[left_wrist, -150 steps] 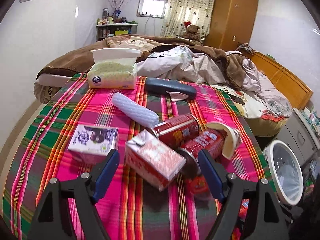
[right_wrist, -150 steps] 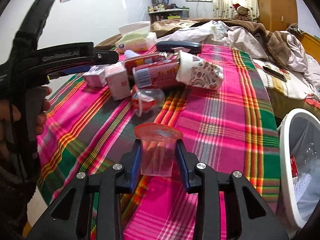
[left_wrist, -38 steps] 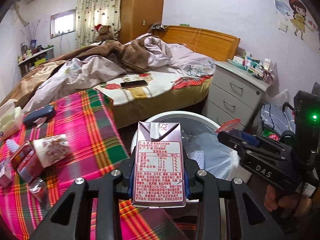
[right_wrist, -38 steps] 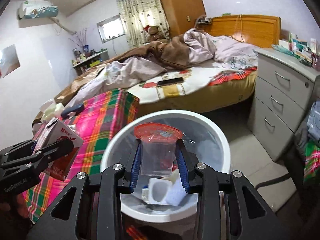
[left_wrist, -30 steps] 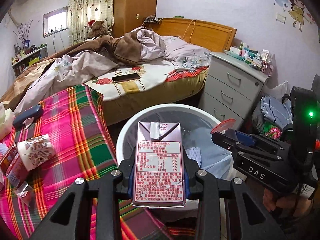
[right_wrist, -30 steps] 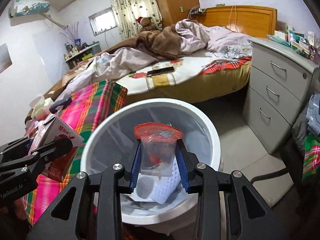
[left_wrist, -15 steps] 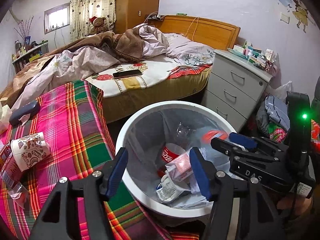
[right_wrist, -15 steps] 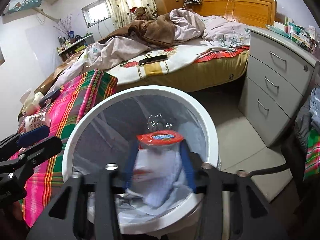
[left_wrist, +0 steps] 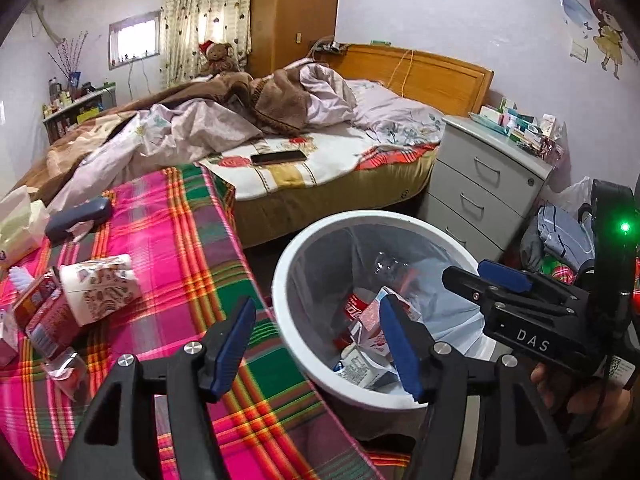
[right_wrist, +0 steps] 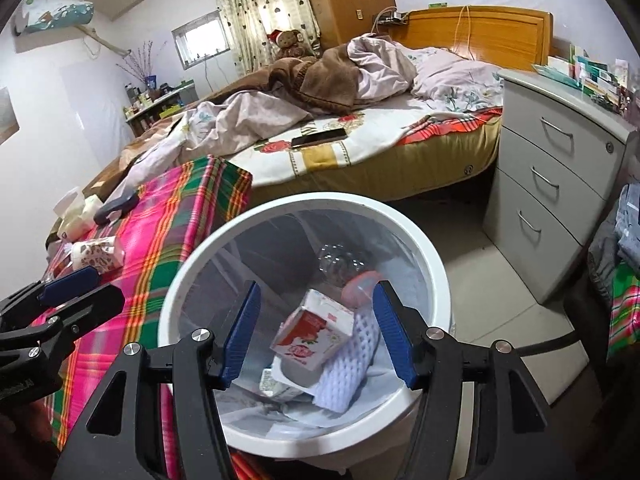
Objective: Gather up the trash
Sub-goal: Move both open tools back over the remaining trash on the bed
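Our left tool (left_wrist: 316,340) is hanging with its blue pads apart and nothing between them, having just been opening, and it is looking down across the edge of the tabletop (left_wrist: 192,264) toward the white bin (left_wrist: 288,264). In this view we are seeing the dropped carton (left_wrist: 370,316) lying inside the bin among other rubbish. On the plaid cloth to the left, a patterned paper cup (left_wrist: 100,288), a red can (left_wrist: 44,316) and a crumpled wrapper (left_wrist: 64,364) are waiting. The right tool (left_wrist: 500,276) is poking in from the right over the bin.

From the right wrist, our right tool (right_wrist: 316,332) is also standing parted and empty directly above the bin (right_wrist: 176,280), its jaws having just been opening too. Below it the carton (right_wrist: 316,332) is resting on a white foam net (right_wrist: 352,364); the pinkish lidded cup (right_wrist: 360,284) is probably the blurred shape behind it, though we are not sure.

To do this step well, we are judging that both tools should lift clear of the rim before swinging back, then take the paper cup and can one each, gripping across their middles.
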Tool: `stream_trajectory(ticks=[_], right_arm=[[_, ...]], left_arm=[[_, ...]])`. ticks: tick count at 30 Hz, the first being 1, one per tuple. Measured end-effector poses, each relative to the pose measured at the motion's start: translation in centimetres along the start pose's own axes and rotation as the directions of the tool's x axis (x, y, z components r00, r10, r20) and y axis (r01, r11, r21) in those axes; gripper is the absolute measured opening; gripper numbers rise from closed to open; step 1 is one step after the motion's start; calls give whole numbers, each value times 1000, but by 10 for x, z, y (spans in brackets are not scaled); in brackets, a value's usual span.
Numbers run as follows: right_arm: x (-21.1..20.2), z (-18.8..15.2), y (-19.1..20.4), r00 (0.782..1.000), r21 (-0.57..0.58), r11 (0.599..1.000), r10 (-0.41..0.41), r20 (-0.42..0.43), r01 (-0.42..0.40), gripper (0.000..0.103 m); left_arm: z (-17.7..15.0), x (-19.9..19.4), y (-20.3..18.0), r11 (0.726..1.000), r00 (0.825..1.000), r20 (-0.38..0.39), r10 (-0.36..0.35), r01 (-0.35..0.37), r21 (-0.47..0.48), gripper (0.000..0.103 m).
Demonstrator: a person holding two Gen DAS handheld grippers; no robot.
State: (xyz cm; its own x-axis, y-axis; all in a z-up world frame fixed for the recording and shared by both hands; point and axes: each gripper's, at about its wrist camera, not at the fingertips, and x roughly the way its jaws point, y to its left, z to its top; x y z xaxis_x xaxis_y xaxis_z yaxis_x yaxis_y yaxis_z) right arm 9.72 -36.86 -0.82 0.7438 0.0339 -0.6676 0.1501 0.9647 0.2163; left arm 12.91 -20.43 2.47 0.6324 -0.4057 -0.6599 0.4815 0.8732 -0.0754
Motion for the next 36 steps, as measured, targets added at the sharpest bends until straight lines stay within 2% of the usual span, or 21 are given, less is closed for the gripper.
stream_trajectory(ticks=[9,21,27,36], right_arm=[[-11,0,24,999,-17,999,35,41,-35,60],[-15,-1,64,993,-67,994,93,69,-88,60],[-13,-1,88,990,-97,989,120,71,-113,60],[4,2,123,984,-150,975,174,38,-166,60]], left_arm=[[-9,-25,26,998,999,31,34,-33,-44,66],[-24,-59,70,988,990,69,120,-113,-100,67],[-34,-72,100,977,983,74,170,-158,-143,67],[-47,-84,151,945,966,58,253,-234,-230,67]])
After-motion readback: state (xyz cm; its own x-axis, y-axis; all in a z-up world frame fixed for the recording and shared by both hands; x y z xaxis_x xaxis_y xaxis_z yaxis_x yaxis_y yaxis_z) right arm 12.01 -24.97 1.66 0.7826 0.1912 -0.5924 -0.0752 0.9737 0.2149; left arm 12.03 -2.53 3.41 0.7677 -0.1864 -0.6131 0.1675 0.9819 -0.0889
